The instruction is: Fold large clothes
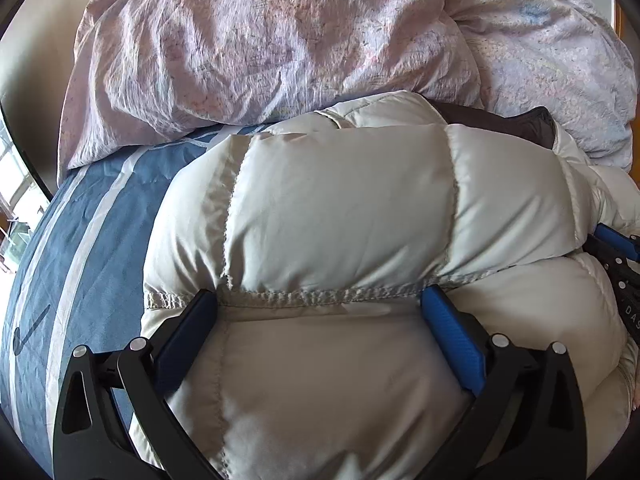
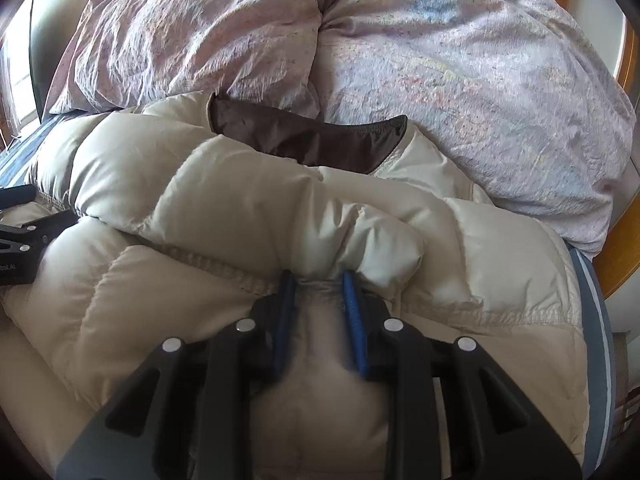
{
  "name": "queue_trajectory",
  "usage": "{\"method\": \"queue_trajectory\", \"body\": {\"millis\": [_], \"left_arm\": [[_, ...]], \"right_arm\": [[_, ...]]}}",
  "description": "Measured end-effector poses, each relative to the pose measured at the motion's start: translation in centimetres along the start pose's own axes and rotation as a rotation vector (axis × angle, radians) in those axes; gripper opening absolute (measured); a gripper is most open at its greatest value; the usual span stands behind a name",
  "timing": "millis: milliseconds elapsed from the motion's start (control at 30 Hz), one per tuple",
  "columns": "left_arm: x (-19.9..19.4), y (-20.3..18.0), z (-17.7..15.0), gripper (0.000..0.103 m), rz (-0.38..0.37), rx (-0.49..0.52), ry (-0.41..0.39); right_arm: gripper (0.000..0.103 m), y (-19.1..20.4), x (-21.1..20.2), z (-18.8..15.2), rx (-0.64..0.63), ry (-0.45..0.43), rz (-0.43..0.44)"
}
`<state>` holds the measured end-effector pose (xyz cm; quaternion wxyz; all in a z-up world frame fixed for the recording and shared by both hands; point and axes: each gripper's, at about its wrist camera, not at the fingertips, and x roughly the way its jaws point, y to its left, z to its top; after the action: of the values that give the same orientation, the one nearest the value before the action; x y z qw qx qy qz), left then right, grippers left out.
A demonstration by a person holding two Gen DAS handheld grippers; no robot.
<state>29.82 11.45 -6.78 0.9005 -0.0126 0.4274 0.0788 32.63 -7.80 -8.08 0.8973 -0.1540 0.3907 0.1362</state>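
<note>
While your right claw [image 2: 318, 280] pinches the jacket [image 1: 340, 200] hem to anchor the fold, your left claw [image 1: 320, 300] gapes wide — pressing, not gripping.

Left gripper [image 1: 320, 300] fingers spread wide, right gripper [image 2: 318, 280] fingers pinched close together, both angled forward

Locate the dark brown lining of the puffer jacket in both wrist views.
Left wrist: brown lining shows as a thin strip at upper right, behind the cream jacket.
Right wrist: brown lining sits at upper centre, a wide dark wedge above the folded sleeve.
Shared landmark: the pink floral duvet piled just behind the lining in both views.
</note>
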Motion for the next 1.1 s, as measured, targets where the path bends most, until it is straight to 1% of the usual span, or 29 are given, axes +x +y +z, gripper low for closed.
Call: {"method": "queue_trajectory", "body": {"millis": [67,100,133,167,233,267,300,367,467,567,633,733,800,867,900,967,1000,1033,1100], "left_arm": [[-1.5,0.6,-0.2,0.102,-0.037,-0.007,-0.001],[-2.9,1.3,-0.6,0.102,-0.087,-0.027,-0.013],[-4.3,2.1,-1.0,0.102,-0.137,-0.044,-0.025],[-5.7,2.9,-1.4,0.102,-0.184,-0.060,-0.035],[-8.5,5.1,-2.8,0.102,-0.264,-0.087,-0.053],[-9.6,6.2,-3.6,0.102,-0.290,-0.097,-0.053],[-10.6,7.2,-4.5,0.102,-0.310,-0.108,-0.052],[-12.4,9.5,-6.5,0.102,-0.340,-0.133,-0.041],[-14.2,12.2,-9.6,0.102,-0.348,-0.161,-0.015],[-15.4,14.2,-12.7,0.102,-0.362,-0.193,0.020],[-15.7,15.3,-14.7,0.102,-0.410,-0.235,0.049],[-16.5,16.2,-17.4,0.102,-0.481,-0.284,0.065],[-16.9,16.1,-18.5,0.102,-0.500,-0.273,0.076],[-17.1,15.9,-19.4,0.102,-0.511,-0.262,0.085],[-17.0,15.9,-19.8,0.102,-0.522,-0.265,0.095],[-16.9,15.9,-20.2,0.102,-0.537,-0.273,0.111],[-16.7,15.9,-20.3,0.101,-0.544,-0.280,0.116],[-16.6,15.9,-20.4,0.099,-0.561,-0.289,0.122],[-16.1,15.9,-20.8,0.098,-0.595,-0.319,0.140]], "right_arm": [[0.029,-1.1,-0.9,0.2,0.029,0.021,0.046],[0.032,-2.2,-1.9,0.2,0.066,0.037,0.096],[0.047,-3.2,-3.0,0.1,0.103,0.043,0.151],[0.067,-4.7,-4.6,-0.2,0.146,0.035,0.210],[0.081,-7.6,-8.2,-1.3,0.197,-0.016,0.263],[0.085,-8.7,-9.5,-1.8,0.207,-0.027,0.277],[0.087,-10.3,-11.0,-2.6,0.223,-0.027,0.300],[0.096,-13.0,-13.0,-4.3,0.259,-0.006,0.338],[0.098,-17.2,-14.8,-7.8,0.345,0.053,0.368],[0.098,-21.1,-16.4,-11.4,0.433,0.079,0.317],[0.098,-23.3,-17.5,-14.1,0.480,0.094,0.292],[0.097,-25.8,-18.5,-17.7,0.576,0.123,0.338],[0.097,-27.3,-18.9,-19.8,0.639,0.131,0.364],[0.091,-28.6,-19.2,-21.9,0.704,0.141,0.374],[0.090,-29.2,-19.2,-23.0,0.735,0.150,0.393],[0.085,-29.7,-18.9,-24.5,0.775,0.166,0.434],[0.084,-29.8,-18.7,-25.1,0.787,0.176,0.455],[0.081,-29.8,-18.3,-25.6,0.796,0.194,0.477],[0.079,-29.5,-17.7,-26.5,0.803,0.220,0.507]]}}
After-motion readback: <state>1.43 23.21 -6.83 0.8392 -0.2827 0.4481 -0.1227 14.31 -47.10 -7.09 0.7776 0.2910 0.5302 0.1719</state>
